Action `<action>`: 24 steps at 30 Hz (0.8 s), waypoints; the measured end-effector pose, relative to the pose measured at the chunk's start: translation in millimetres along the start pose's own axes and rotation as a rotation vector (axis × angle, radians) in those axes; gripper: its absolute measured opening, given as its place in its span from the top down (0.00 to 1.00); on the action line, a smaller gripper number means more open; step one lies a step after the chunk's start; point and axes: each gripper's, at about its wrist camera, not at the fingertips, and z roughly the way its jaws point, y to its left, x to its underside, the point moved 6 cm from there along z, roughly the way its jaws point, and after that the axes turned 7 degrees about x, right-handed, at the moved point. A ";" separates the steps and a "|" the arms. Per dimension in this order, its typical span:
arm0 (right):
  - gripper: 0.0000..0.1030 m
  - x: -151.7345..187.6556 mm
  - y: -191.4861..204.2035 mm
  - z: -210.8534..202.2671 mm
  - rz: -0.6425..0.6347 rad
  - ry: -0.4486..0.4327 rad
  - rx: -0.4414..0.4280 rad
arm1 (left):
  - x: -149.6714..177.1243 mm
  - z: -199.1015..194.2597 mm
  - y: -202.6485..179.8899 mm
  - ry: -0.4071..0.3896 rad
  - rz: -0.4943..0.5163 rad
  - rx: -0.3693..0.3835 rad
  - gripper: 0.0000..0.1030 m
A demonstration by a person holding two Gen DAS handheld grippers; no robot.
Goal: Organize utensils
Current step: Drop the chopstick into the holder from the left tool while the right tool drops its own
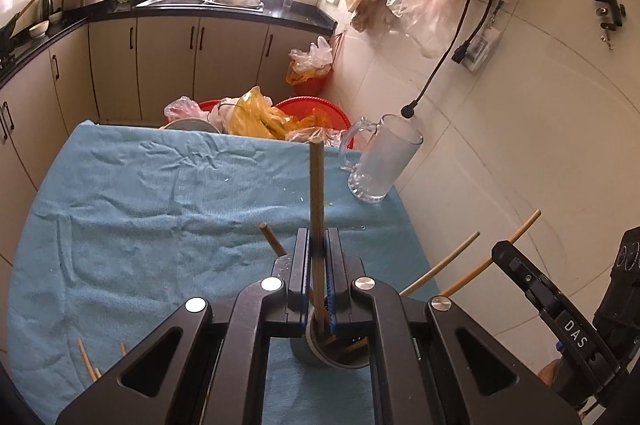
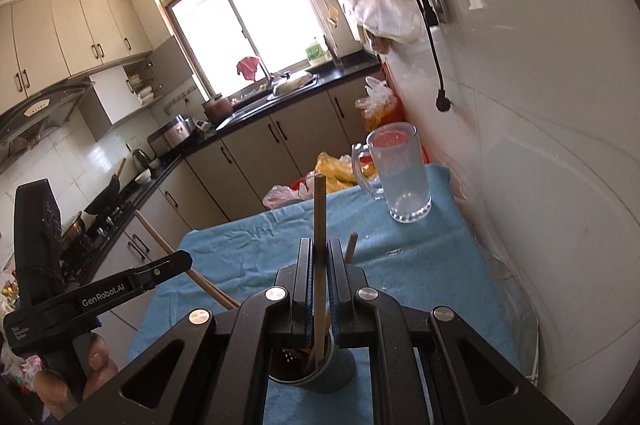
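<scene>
Above near grey holder (image 1: 332, 353): left gripper (image 1: 318, 265) and right gripper (image 2: 319, 277) each pinch one chopstick (image 1: 317, 193); early release risks tipping holder.

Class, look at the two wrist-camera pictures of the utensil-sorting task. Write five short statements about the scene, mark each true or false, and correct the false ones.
1. The left tool is shut on a chopstick. True.
2. The right tool is open and holds nothing. False: it is shut on a chopstick.
3. The glass mug lies on its side. False: it stands upright on the blue cloth.
4. Both held chopsticks reach down into a grey utensil holder. True.
5. The mug is full of chopsticks. False: none are in it.
</scene>
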 end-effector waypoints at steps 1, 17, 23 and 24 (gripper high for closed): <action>0.93 0.3 0.1 1.7 -0.001 0.004 0.000 | 0.3 0.6 0.3 0.000 -0.001 0.000 0.94; 0.88 -0.5 3.8 -28.4 -0.003 -0.053 0.011 | 3.7 -41.2 5.8 -0.068 -0.007 0.011 0.76; 0.80 31.6 16.7 -46.8 -0.037 -0.041 -0.013 | 28.2 -86.7 25.3 -0.107 0.001 -0.029 0.71; 0.80 39.9 20.8 -48.4 -0.045 -0.031 -0.024 | 33.2 -92.1 30.3 -0.108 -0.004 -0.036 0.70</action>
